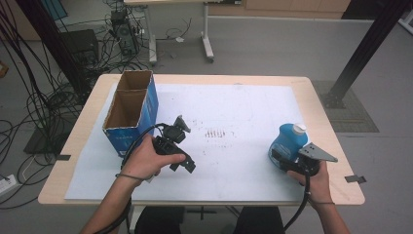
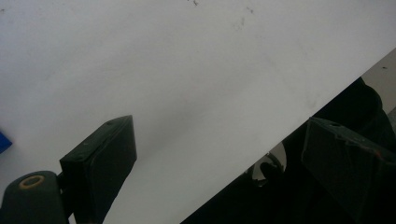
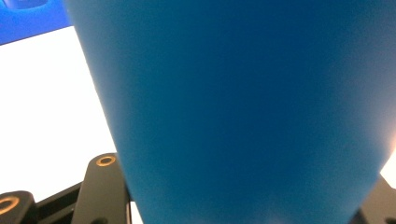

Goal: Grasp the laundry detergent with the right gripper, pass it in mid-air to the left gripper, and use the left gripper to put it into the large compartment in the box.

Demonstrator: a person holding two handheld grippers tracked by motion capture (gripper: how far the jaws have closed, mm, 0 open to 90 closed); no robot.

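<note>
So the right claw [image 1: 284, 158] is clamped tight on the fat blue plastic bottle with the white cap [image 1: 288, 142], which sits upright near the right edge of the white-sheeted wooden table [image 1: 234, 105], pretty far from the open blue cardboard box with two compartments [image 1: 131, 109] over on the left. The left claw [image 1: 181, 127] hangs just beside that box with its jaws spread apart and nothing between them. My guess is the grab is done and the bottle's whole trip across, probably into the box, is left.
</note>
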